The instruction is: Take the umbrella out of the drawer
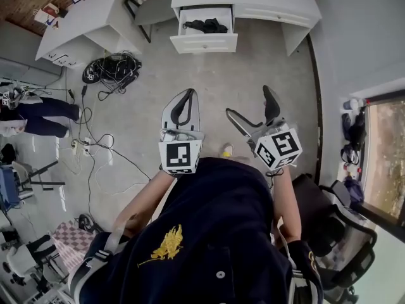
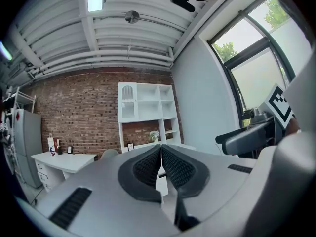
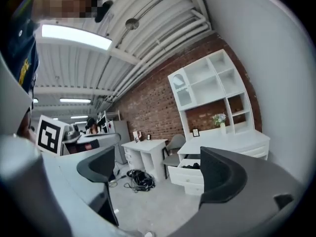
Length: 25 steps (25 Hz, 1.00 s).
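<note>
A black folded umbrella (image 1: 205, 25) lies in the pulled-out white drawer (image 1: 204, 42) of the white desk (image 1: 266, 2) across the floor. From the right gripper view the same drawer (image 3: 192, 176) shows the dark umbrella (image 3: 189, 166) inside. Both grippers are held level in front of the person, well short of the desk. My left gripper (image 1: 183, 104) is shut, its pads touching with nothing between them (image 2: 161, 168). My right gripper (image 1: 251, 106) is open wide and empty, its jaws far apart (image 3: 153, 169).
A second white desk (image 1: 82, 21) stands at the left with a grey chair (image 1: 149, 2) between the two desks. A tangle of black cables (image 1: 112, 68) and a power strip (image 1: 79, 147) lie on the concrete floor. A black office chair (image 1: 335, 230) is behind at the right.
</note>
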### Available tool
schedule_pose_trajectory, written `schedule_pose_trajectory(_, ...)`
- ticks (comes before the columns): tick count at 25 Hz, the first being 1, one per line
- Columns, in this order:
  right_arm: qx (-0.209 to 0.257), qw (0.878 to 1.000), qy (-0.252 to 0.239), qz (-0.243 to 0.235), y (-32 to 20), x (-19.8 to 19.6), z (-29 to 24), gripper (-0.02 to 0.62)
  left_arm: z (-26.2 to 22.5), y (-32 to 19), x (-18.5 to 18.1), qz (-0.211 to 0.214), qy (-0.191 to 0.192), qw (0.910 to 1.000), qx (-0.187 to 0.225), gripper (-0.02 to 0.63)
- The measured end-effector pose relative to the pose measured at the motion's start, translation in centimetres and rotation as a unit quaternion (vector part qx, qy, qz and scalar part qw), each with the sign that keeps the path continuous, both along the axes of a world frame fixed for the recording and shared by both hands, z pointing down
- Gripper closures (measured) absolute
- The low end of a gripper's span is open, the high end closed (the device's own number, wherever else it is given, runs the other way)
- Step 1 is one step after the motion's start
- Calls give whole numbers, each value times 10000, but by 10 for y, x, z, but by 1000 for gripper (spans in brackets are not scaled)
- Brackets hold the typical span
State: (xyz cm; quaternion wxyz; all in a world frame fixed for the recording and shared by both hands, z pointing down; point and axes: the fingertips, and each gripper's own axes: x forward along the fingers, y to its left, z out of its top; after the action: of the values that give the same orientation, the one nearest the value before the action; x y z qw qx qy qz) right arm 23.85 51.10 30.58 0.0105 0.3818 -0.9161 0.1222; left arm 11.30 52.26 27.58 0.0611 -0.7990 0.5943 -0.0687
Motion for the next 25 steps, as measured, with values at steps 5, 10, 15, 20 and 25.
schedule_pose_trajectory(5,-79,9999,2,135,-2,-2,10,68,3,-3,5,116,-69,9999,-26,585)
schedule_pose_trajectory(10,-269,9991,-134,284,0,-6,15,69,10,-2,-4,205,-62,9996,-168,586)
schedule_pose_trajectory(15,-311,9982,-225,467,-9,-1,21,69,10,-14,-1,286,-16,9994,-169,586)
schedule_pose_trajectory(20,-465,9964,-222,679,-20,-10,36,69,19,-27,-24,246,50,9993,-289,586)
schedule_pose_trajectory(25,-522,9960,17,729,-48,-44,37,69,29,-51,-69,175,27,9985,-526,586)
